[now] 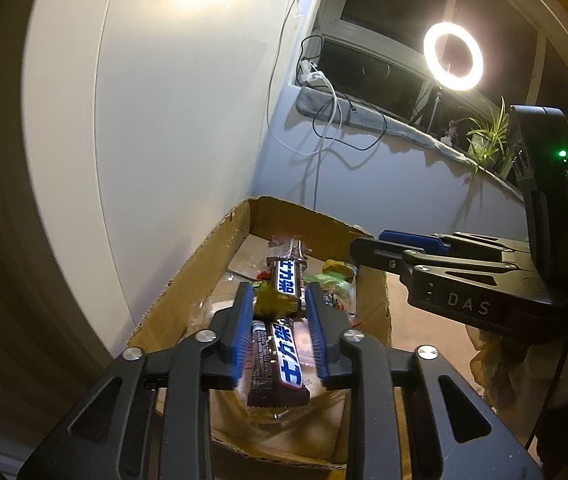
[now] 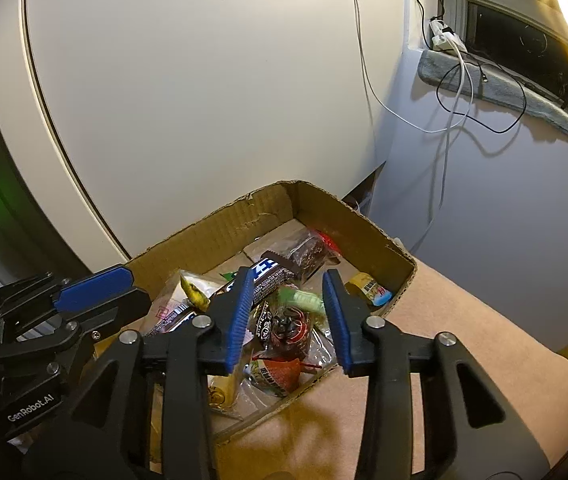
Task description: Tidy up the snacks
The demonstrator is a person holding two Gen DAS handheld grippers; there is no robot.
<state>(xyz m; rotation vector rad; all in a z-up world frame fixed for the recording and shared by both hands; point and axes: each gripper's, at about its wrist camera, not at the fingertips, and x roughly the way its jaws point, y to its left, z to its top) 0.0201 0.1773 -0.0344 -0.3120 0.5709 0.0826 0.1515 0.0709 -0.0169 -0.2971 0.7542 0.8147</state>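
Two blue-padded fingers [image 1: 244, 332] of the left gripper [image 1: 280, 300] stand apart around a brown chocolate bar [image 1: 278, 364] above the cardboard box [image 1: 188, 268], contact unclear. Right gripper [image 2: 290, 284] hovers spread wide and empty over mixed snacks [image 2: 284, 328] in the box on the tan table [image 2: 464, 340].

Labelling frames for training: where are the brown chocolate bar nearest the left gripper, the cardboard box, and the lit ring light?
Brown chocolate bar [image 1: 280, 364], left wrist view, wrapper middle.
Cardboard box [image 2: 220, 228], right wrist view, back wall.
Ring light [image 1: 430, 46], left wrist view, glowing rim.
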